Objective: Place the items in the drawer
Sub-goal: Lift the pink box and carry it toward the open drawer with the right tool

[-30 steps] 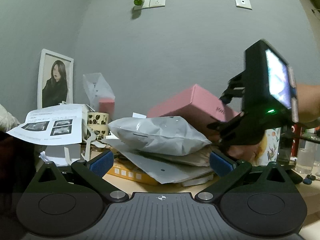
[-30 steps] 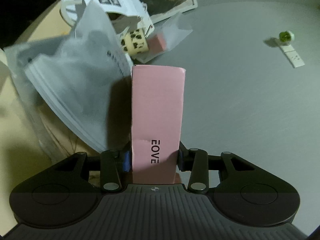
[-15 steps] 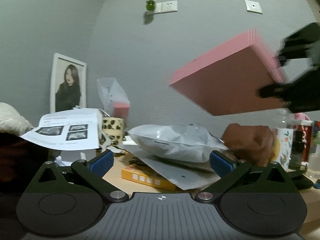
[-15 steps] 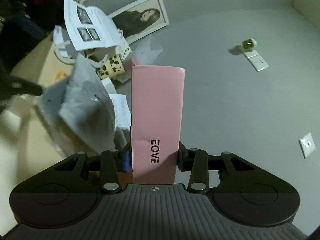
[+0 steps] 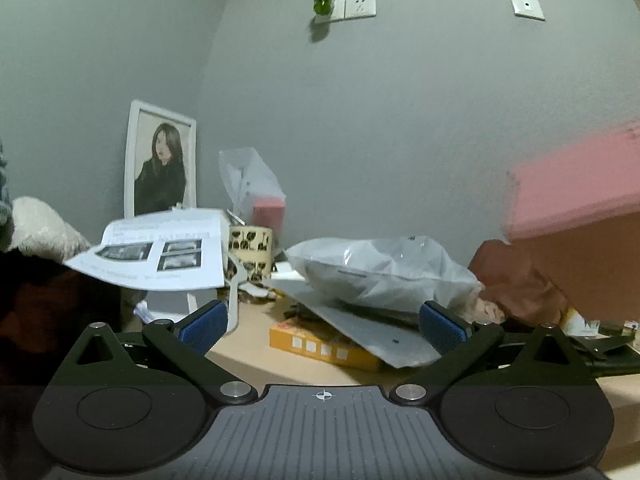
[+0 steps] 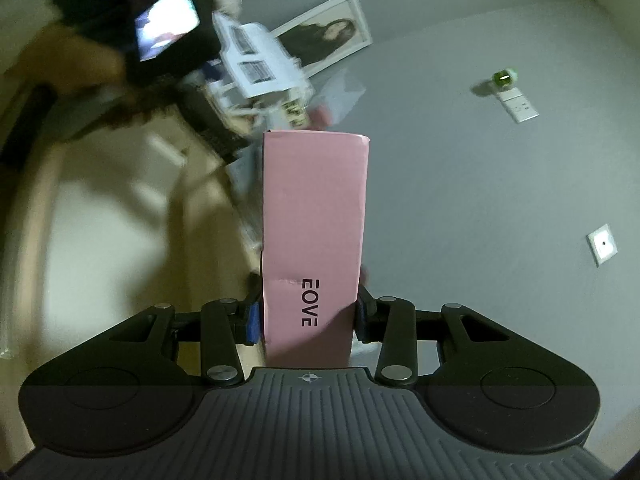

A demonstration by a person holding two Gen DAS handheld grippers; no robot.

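Grey wall is filling most of what both cameras are seeing, with a framed portrait leaning against it and a crowded table running below.

Over the last second the pink box is the thing changing place. A second ago it was lying tilted against the heap of grey mailer bags; half a second ago it was already swinging clear above them; now it is being carried off toward the right of the left gripper, showing only as a blurred pink slab at that picture's right edge, well above the table.

The right gripper is gripping it throughout: its fingers are pressing on the box's two long sides near the printed end, and the box is sticking straight out ahead of them, its far end well past the fingertips.

The left gripper's fingers are standing wide apart with nothing between them, the mailer bags and an orange box lying ahead of them on the table.

No drawer is showing in either view, so I cannot tell where it is or whether it is open. By my reading, the box is in transit from the pile, and the blur suggests a quick swing; what is remaining for it is a trip to wherever the drawer sits.
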